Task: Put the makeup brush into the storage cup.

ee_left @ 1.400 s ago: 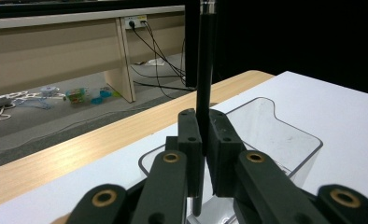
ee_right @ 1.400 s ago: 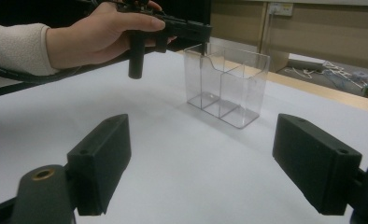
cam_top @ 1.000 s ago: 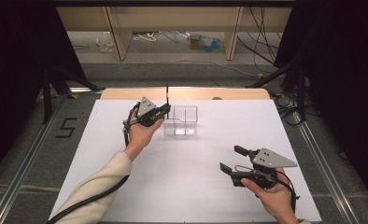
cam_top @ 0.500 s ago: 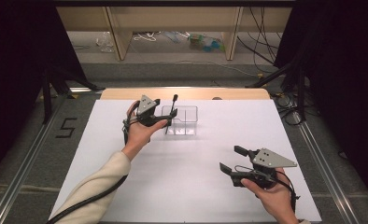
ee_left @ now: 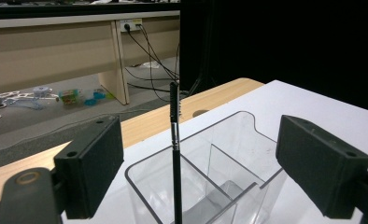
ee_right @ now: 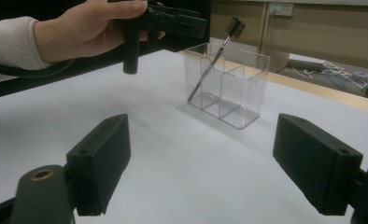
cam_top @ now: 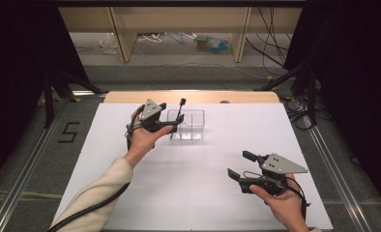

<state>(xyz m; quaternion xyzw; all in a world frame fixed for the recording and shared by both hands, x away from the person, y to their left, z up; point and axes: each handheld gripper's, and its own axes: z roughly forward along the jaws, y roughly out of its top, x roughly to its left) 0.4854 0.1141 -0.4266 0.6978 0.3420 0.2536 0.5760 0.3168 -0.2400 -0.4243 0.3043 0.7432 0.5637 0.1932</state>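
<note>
The jaws of the left gripper (cam_top: 171, 121) are spread wide, having just been opened, and nothing is pressed between them; in the left gripper view the thin black brush (ee_left: 174, 154) is seen standing free in the gap, clear of both pads. The brush is propped at a slant inside the clear plastic box (cam_top: 193, 126), its bristled head raised above the rim and its lower end resting in the left compartment as seen from the high view. The box is divided into compartments and is set on the white tabletop (cam_top: 193, 193), toward the far edge, just beside the left gripper. The jaws of the right gripper (cam_top: 241, 166) are likewise held wide apart with nothing between them; this gripper is held low over the near right part of the tabletop, well apart from the box, with bare white surface lying between. Beyond the tabletop, a wooden bench (cam_top: 179, 29) and loose cables are seen on the floor.
</note>
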